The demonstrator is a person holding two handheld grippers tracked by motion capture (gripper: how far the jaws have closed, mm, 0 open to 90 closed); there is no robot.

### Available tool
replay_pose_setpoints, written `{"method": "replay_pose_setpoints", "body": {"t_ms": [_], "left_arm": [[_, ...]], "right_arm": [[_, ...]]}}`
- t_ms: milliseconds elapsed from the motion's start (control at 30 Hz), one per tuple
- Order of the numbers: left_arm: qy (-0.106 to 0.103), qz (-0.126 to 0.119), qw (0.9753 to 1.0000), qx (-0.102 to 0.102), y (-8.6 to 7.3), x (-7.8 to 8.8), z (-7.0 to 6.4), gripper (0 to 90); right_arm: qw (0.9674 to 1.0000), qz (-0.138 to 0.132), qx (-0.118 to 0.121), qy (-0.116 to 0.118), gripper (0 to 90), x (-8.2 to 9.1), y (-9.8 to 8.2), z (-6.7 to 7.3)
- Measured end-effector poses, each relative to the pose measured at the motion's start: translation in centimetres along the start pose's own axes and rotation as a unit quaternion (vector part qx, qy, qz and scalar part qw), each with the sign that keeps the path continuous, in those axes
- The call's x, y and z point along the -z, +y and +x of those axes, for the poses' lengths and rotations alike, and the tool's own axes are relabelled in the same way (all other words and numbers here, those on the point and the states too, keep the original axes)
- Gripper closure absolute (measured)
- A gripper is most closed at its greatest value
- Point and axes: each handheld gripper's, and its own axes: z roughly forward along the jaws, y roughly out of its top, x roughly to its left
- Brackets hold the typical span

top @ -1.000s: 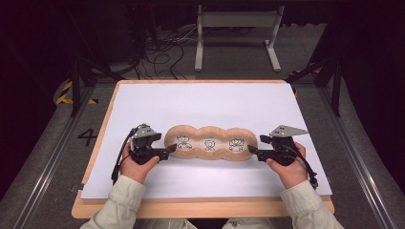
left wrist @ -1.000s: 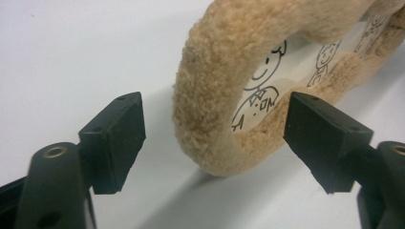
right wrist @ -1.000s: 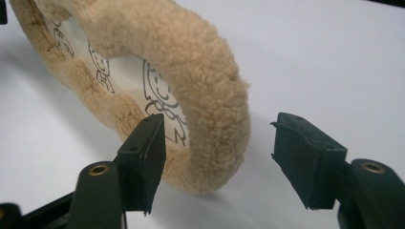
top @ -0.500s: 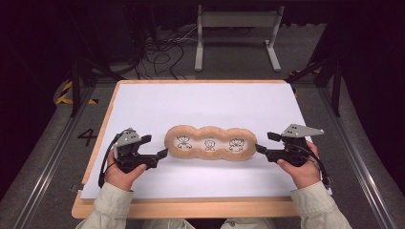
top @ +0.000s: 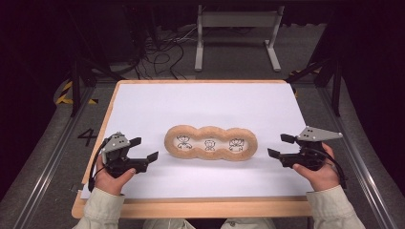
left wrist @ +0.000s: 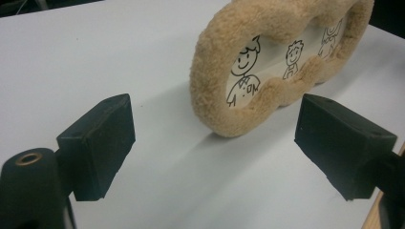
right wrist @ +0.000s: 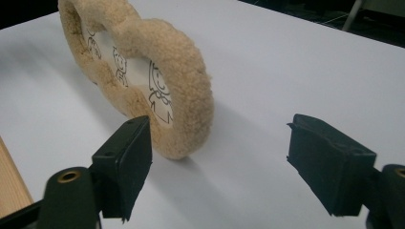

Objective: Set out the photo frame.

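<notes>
At the near edge of the table (top: 191,207), the left gripper (top: 143,150) and right gripper (top: 278,146) rest low in the person's hands, jaws spread wide and empty, pointing inward. Between them, apart from both, a fuzzy tan frame (top: 210,142) stands on the white sheet (top: 200,105), its long axis left to right, with three cartoon drawings facing near.

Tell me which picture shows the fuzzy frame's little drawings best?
The left gripper view: the fuzzy frame is close, its first two drawings sharp. The right gripper view shows them slanted, partly hidden. The high view shows all three, tiny.
</notes>
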Motion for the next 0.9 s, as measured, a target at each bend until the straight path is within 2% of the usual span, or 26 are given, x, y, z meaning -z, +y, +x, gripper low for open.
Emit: {"method": "replay_pose_setpoints", "body": {"t_ms": [133,233,367,500,667,733,867,900], "left_arm": [[0.039,-0.007,0.9992,0.005,-1.0,0.7,0.6,14.7],[0.047,0.000,0.9987,0.020,-1.9,0.9,1.5,14.6],[0.058,0.007,0.9980,0.025,-3.1,0.9,2.4,13.6],[0.060,0.010,0.9979,0.022,-4.1,0.8,3.2,13.7],[0.057,0.011,0.9979,0.031,-4.8,0.6,4.0,12.3],[0.060,0.012,0.9975,0.037,-5.0,0.4,4.2,12.0],[0.051,0.020,0.9962,0.068,-5.4,-0.3,4.6,14.4],[0.052,0.023,0.9960,0.069,-5.4,-0.5,4.7,14.3]], "right_arm": [[0.9999,-0.009,-0.007,0.003,20.0,0.4,-0.8,-0.7],[1.0000,-0.009,-0.004,-0.001,18.6,0.2,-1.4,-1.3],[0.9999,-0.006,-0.008,0.002,16.5,0.0,-2.2,-1.8],[0.9998,0.003,-0.021,0.001,12.7,-0.4,-2.9,-2.2],[0.9994,-0.004,-0.033,-0.001,10.3,-1.2,-3.9,-2.8],[0.9994,-0.005,-0.035,-0.003,9.9,-1.5,-4.2,-3.0],[0.9991,-0.007,-0.041,-0.003,9.9,-2.1,-4.9,-3.2],[0.9991,-0.004,-0.043,-0.002,9.9,-2.3,-5.1,-3.3]]}}
